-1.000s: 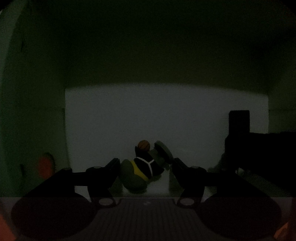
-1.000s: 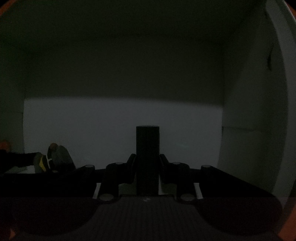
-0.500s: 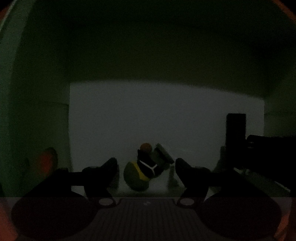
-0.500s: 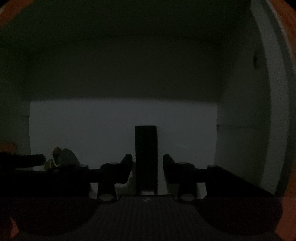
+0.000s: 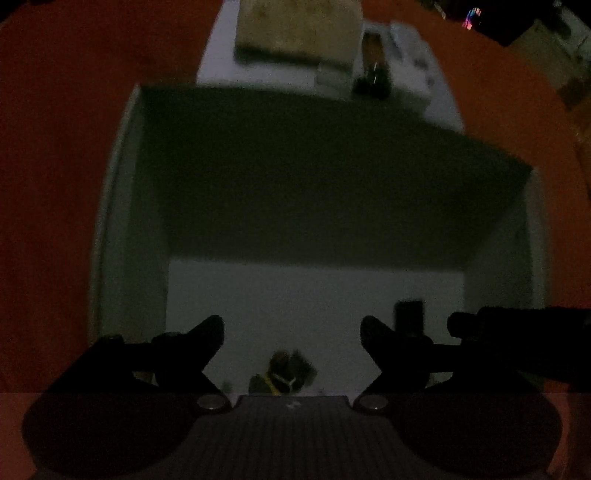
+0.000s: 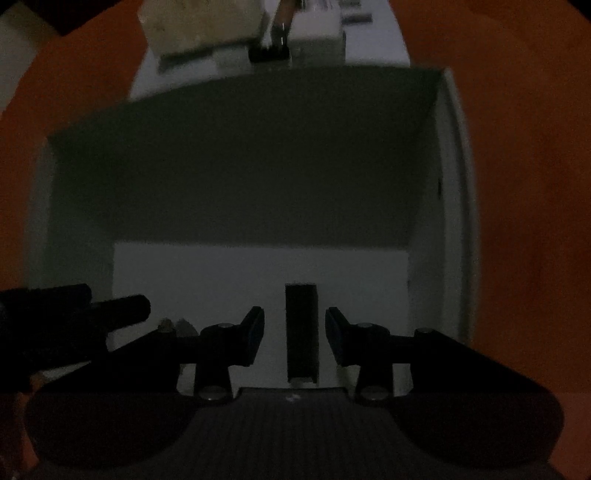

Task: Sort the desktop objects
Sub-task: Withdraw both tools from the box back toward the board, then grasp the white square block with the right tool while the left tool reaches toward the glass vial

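Both views are looking down into a dim white box (image 5: 122, 229) sitting on an orange surface (image 5: 66, 147).

The left gripper (image 5: 291, 328) is hanging above the box floor with its jaws spread wide and nothing between them. A small toy (image 5: 282, 376), dark with a yellow band and an orange knob on top, is lying on the floor at 6 o'clock in the left wrist view, below the gap between the fingers and touching neither one. A black block (image 5: 408, 314) is standing upright at 3 o'clock of the toy, well apart from it, just behind the left gripper's right fingertip.

The right gripper (image 6: 294, 332) is also gaping open, its fingers flanking that same black block (image 6: 301, 332) with pale floor showing on both sides, so it is gripping nothing. The toy (image 6: 177, 325) is peeking out at 9 o'clock in the right wrist view, mostly hidden behind the gripper's left finger.

Beyond the box's far wall, at 12 o'clock, a tan slab (image 5: 295, 29) and some blurred pale items are lying on a white desk (image 5: 218, 62).
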{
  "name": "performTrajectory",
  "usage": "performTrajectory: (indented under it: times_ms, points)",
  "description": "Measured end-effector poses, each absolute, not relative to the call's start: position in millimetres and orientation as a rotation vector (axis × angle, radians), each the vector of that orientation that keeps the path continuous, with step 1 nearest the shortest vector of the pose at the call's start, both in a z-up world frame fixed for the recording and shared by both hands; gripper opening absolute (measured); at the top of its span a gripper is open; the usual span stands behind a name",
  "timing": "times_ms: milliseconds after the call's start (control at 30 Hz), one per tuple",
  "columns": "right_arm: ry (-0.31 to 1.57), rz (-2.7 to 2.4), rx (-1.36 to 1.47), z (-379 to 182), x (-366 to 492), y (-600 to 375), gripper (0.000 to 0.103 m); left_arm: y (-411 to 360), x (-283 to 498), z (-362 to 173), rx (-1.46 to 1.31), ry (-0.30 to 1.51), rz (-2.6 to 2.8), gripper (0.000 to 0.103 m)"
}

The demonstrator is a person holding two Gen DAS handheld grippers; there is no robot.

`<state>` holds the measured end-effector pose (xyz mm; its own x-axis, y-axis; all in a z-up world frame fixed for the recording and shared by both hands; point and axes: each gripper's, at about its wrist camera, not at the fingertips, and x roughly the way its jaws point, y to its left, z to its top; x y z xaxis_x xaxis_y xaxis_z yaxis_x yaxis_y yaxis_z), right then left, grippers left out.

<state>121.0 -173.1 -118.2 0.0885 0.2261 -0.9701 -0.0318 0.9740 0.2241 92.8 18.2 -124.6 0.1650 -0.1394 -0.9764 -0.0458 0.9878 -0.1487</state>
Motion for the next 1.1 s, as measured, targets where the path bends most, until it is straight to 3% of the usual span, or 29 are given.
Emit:
performTrajectory:
  times_ms: [500,1100]
  points:
    - [1.233,0.159,0.201,-33,180,-212,0.042,34,157,-76,-0.164,1.230,-0.047,0.082]
    - [1.289,0.046,0.275,-75,279,-238,0.047,1,243,-106,-0.120,1.260,-0.094,0.082]
